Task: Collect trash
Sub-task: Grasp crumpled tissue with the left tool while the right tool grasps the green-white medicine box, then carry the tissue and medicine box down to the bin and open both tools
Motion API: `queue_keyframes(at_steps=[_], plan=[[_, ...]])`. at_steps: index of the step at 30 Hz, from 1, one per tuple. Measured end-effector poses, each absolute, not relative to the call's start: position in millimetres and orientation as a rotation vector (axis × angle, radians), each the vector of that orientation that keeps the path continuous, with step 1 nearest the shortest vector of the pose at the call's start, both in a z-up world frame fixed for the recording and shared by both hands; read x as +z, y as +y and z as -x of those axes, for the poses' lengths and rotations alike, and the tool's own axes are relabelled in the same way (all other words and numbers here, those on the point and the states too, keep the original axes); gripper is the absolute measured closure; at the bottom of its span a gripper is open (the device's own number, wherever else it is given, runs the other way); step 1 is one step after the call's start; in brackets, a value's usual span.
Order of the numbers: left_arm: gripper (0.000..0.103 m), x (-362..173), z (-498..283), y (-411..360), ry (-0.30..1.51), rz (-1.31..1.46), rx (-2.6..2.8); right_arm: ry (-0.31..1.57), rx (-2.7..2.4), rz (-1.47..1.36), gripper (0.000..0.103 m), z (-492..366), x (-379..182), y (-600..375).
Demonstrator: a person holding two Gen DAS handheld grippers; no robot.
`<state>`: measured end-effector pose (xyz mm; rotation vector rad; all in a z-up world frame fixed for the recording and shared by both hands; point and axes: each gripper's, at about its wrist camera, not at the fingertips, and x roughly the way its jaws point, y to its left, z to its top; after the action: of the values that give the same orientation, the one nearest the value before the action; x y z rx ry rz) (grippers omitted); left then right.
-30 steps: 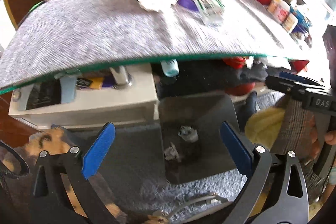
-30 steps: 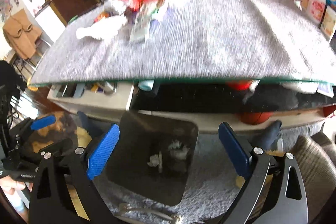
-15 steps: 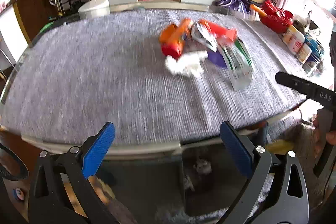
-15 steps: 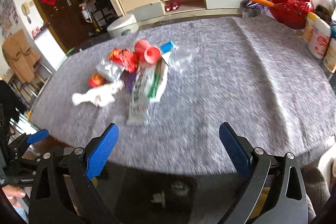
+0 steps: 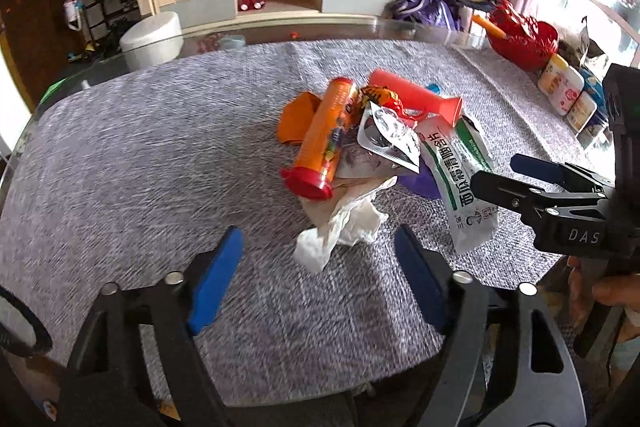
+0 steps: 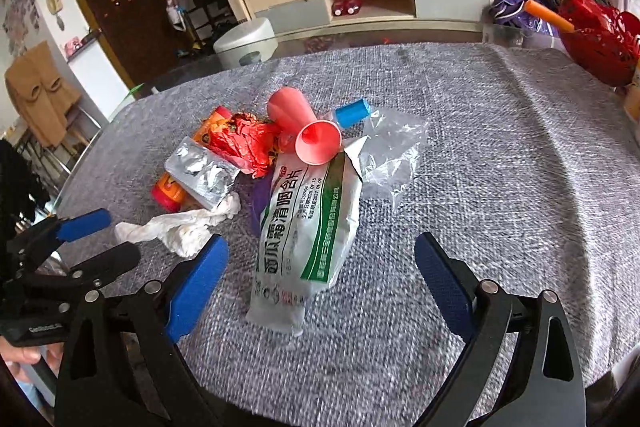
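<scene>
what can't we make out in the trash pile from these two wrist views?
- Purple item: both views, mostly buried under the white-green pouch; what it is can't be told.
- Orange tube: right view, mostly covered by the blister pack and red wrapper.
- Blue cap: left view, nearly hidden behind the pink funnel.
- Right claw: left view, seen side-on, lower finger overlaps the pouch.

Glass table [image 5: 420,31] under grey cloth [image 5: 160,167] bearing trash heap [image 5: 360,147].
</scene>
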<state>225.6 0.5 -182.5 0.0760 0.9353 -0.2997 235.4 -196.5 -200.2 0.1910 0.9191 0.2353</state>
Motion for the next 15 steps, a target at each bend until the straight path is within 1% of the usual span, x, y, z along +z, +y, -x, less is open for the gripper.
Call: queue_keyframes(at_steps=[3, 5, 6, 8, 9, 11, 12, 13, 14, 15], plan=[[0.042, -192.1, -232.8, -3.1, 0.961, -0.075, -0.317, 0.930, 0.243, -0.199, 0.018, -238.3, -204.4, -196.7], [0.053, -197.6, -236.9, -4.8, 0.978, -0.076, -0.329, 0.940, 0.250, -0.193, 0.033, -241.2, -206.4, -193.7], [0.055, -199.7, -236.5, -5.6, 0.982, -0.079, -0.331, 0.945, 0.252, -0.190, 0.037, -241.2, -207.7, -192.6], [0.066, -202.1, -236.8, -7.4, 0.985, -0.091, -0.334, 0.945, 0.260, -0.187, 0.051, -240.0, -208.4, -190.9], [0.069, -202.5, -235.5, -8.1, 0.985, -0.095, -0.336, 0.940, 0.264, -0.182, 0.055, -238.4, -207.3, -189.5], [0.080, -203.3, -234.3, -8.2, 0.985, -0.099, -0.338, 0.928, 0.258, -0.167, 0.067, -235.1, -203.4, -187.1], [0.082, -203.5, -233.3, -8.4, 0.986, -0.099, -0.338, 0.923, 0.255, -0.159, 0.070, -234.6, -201.3, -186.9], [0.087, -203.1, -232.0, -8.6, 0.986, -0.100, -0.338, 0.917, 0.256, -0.156, 0.076, -233.3, -198.4, -187.1], [0.090, -202.6, -231.0, -8.9, 0.984, -0.101, -0.340, 0.913, 0.261, -0.158, 0.079, -232.4, -195.6, -187.3], [0.091, -201.6, -228.6, -9.5, 0.981, -0.104, -0.343, 0.909, 0.266, -0.160, 0.080, -231.0, -193.2, -187.6]])
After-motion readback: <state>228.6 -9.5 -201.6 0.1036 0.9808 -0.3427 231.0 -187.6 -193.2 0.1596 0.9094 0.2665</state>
